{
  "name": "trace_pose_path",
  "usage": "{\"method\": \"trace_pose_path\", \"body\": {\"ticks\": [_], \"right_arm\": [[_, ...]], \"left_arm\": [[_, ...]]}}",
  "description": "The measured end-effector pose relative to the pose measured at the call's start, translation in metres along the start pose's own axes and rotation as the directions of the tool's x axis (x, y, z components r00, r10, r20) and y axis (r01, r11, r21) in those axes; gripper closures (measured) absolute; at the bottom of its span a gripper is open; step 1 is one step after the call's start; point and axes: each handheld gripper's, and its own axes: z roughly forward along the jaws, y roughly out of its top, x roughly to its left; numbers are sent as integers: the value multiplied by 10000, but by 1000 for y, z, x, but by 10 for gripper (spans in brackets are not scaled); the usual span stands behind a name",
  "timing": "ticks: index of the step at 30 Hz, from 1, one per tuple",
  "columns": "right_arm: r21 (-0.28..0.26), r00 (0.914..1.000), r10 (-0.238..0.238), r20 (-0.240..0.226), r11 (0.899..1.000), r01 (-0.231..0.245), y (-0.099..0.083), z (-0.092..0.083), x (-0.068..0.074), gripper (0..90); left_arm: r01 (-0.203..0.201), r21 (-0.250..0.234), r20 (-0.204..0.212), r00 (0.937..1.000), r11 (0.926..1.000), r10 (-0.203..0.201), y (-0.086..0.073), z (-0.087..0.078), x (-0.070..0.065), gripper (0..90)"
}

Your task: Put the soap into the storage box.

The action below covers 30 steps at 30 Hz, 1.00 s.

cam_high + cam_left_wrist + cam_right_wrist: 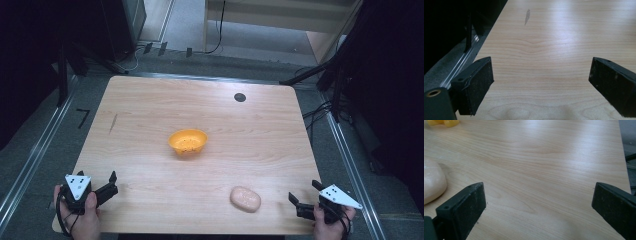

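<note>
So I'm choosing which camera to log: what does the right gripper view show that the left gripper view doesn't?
Right gripper view alone: the pale bread-like lump beside its left jaw, and a bit of the orange bowl at the top corner. Left gripper view alone: the table's left edge, the metal rail beyond it, and a dark smudge on the wood. Both: open tongs over bare wooden tabletop.

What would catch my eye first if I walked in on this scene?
Probably the bright orange bowl near the middle of the wooden table. Next, the pale bread-like lump near the front edge, with the left gripper and right gripper at the near corners, jaws wide apart.
</note>
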Motion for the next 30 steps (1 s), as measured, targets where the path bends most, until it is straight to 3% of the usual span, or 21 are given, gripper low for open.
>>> {"method": "trace_pose_path", "body": {"ticks": [1,2,8,16,17,19,20,22,23,25,26,30], "right_arm": [[0,10000,0,0,10000,0,0,0,0,0],[41,9994,-171,-297,9998,172,0,0,0,16],[215,9983,-384,-429,9990,394,1,2,1,40],[970,9855,-1029,-1349,9884,1165,16,3,2,63],[1259,9787,-1369,-1530,9796,1567,22,5,5,65],[1362,9768,-1474,-1555,9762,1689,23,5,6,65],[1604,9691,-1758,-1732,9658,2038,26,8,9,67],[1722,9651,-1797,-1905,9617,2131,28,9,10,69],[1911,9554,-2001,-2171,9511,2426,32,12,12,72],[2005,9513,-2088,-2267,9458,2554,34,12,14,72],[2107,9425,-2273,-2451,9364,2806,39,13,16,73],[2322,9219,-2664,-2813,9132,3348,49,17,22,75]], "left_arm": [[0,0,0,10000,10000,0,0,0,0,61],[49,24,35,10000,10000,-50,0,0,1,61],[-114,37,87,9999,9999,114,0,0,-1,61],[-76,118,206,9998,9999,73,0,0,0,63],[-111,88,205,9997,9999,109,0,1,0,63],[-123,92,209,9997,9999,121,0,1,-1,62],[-123,116,220,9997,9999,121,0,1,-1,63],[-133,172,271,9996,9998,128,1,1,0,63],[-124,164,289,9995,9998,119,1,1,0,63],[-124,179,281,9995,9998,119,1,1,0,63],[-159,186,278,9995,9997,153,1,1,0,63],[-163,202,289,9995,9997,157,1,1,0,63]]}}
